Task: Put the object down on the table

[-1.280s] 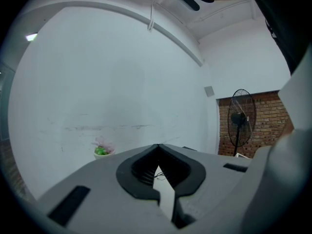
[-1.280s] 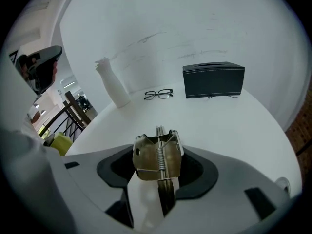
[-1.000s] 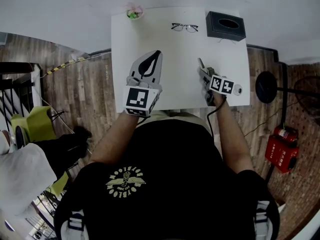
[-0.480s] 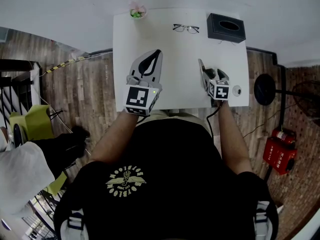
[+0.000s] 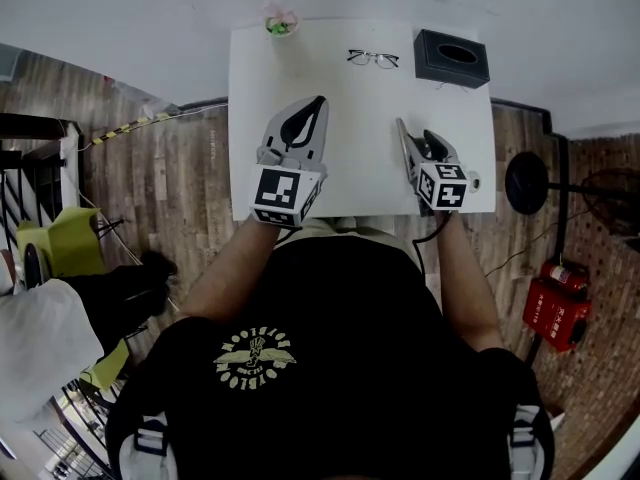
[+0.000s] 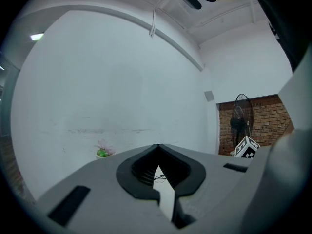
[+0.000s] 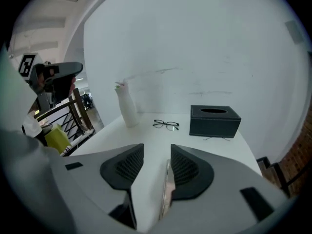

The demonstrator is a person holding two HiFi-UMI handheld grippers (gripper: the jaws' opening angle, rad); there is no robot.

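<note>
My left gripper (image 5: pixel 317 102) hovers over the left half of the white table (image 5: pixel 350 118), its jaws shut tip to tip (image 6: pixel 157 145) with nothing in them. Over the table's right front hangs my right gripper (image 5: pixel 412 133). Its jaws (image 7: pixel 157 147) stand apart and are closing, and only bare table shows in the gap. A thin pale strip (image 7: pixel 166 189) runs along the inner face of the right-hand jaw; I cannot tell if it is a separate thing. No held object is visible in any view.
Black-framed glasses (image 5: pixel 373 58) (image 7: pixel 165 125) lie at the table's back, next to a black tissue box (image 5: pixel 452 52) (image 7: pixel 214 121). A white vase with flowers (image 5: pixel 280 24) (image 7: pixel 127 108) stands at the back left. A fan base (image 5: pixel 525 181) is on the floor to the right.
The right gripper has rolled from a tilted pose to level and shifted slightly in from the table's right edge. The left gripper has stayed put.
</note>
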